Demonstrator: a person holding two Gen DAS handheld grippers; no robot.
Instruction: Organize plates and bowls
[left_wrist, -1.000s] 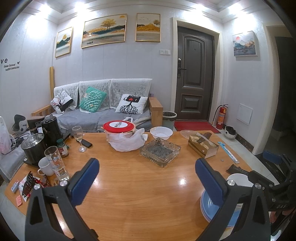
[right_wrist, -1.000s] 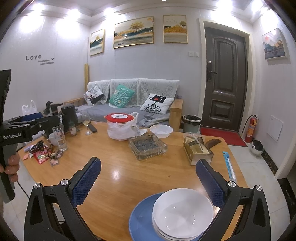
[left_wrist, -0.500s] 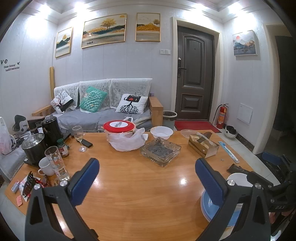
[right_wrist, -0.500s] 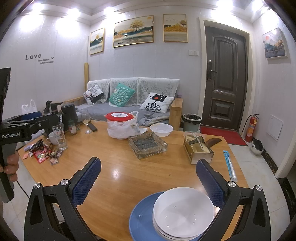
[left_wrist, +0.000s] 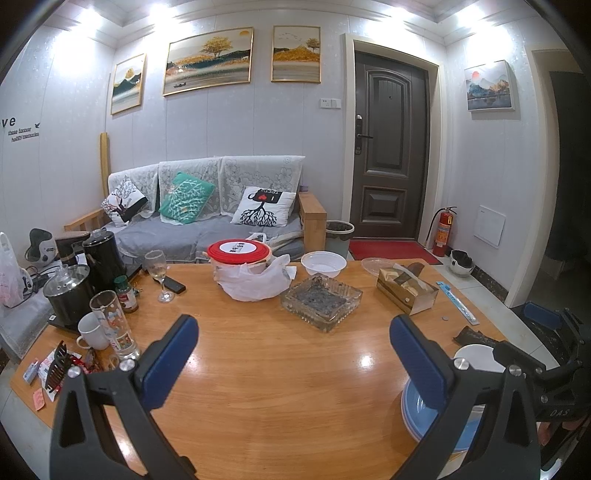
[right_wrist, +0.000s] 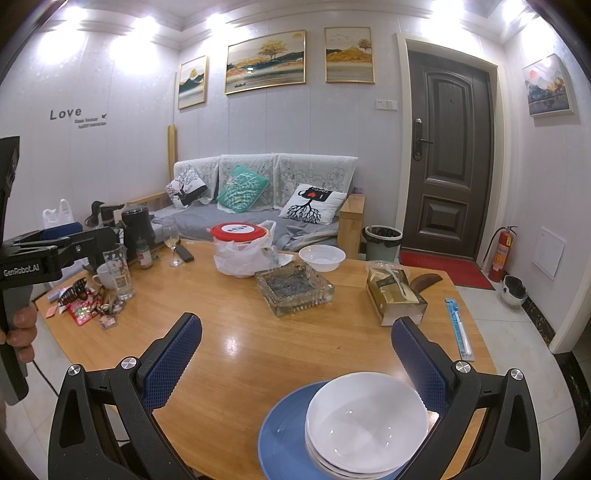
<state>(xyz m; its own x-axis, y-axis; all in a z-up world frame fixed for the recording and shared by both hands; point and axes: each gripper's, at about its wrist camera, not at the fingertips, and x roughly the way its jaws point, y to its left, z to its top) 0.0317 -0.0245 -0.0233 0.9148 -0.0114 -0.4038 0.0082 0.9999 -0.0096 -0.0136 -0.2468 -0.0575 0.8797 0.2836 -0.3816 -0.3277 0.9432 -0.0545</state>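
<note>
Little has moved since the earlier frames: both grippers stay hovering over the wooden table (right_wrist: 258, 350), and the right wrist view has drifted only slightly, so the clutter sits a touch differently in it.

Right gripper (right_wrist: 295, 362) has its two blue-padded fingers spread wide apart, holding nothing. Just below and between them, at the near right edge of the table, a stack of white bowls (right_wrist: 367, 424) sits on a blue plate (right_wrist: 284, 435). The bowls lie toward the right side of the plate, close to the right finger; whether that finger touches them cannot be told.

Left gripper (left_wrist: 291, 354) is also spread wide and empty, above bare tabletop. In its view the same blue plate (left_wrist: 415, 417) and white bowls (left_wrist: 476, 360) show at the near right, partly hidden behind its right finger and the other gripper's black frame.

Farther across the table, another white bowl (right_wrist: 322, 257) stands alone near the far edge. Near it are a glass ashtray (right_wrist: 294, 288), a red-lidded container (right_wrist: 239, 232) in a white plastic bag, and a tissue box (right_wrist: 395, 295). At the far left stand a wine glass (right_wrist: 173, 243), a tall printed glass (right_wrist: 120, 275), a white mug (right_wrist: 105, 277) and a black kettle (right_wrist: 138, 229). A hand (right_wrist: 18, 332) grips the left gripper's handle at the left edge.
</note>
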